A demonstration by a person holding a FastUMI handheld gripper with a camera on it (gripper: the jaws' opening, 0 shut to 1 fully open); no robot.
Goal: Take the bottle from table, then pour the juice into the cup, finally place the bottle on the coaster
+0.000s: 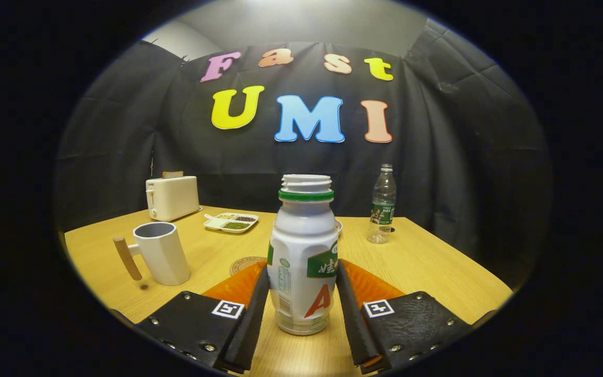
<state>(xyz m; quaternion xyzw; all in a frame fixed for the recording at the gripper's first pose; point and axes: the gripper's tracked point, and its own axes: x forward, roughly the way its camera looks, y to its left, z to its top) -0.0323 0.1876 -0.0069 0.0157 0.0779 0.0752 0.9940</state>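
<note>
Tool (302,293) clamped on bottle (303,256), wooden table (427,262), cup (163,252) left, black cloth wall (453,157) behind.

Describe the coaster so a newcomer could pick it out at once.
Start at the wooden table, then find the white bottle gripped between the gripper fingers. The coaster lies flat just behind the bottle, toward the white mug. It is a thin round disc with a printed ring, partly hidden by a finger.

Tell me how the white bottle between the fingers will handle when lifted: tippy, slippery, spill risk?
The white bottle is tall on a narrow base, so probably tippy. Its cap is off, so tilting may spill. The gripper fingers flank its glossy lower body, which could slip.
</note>
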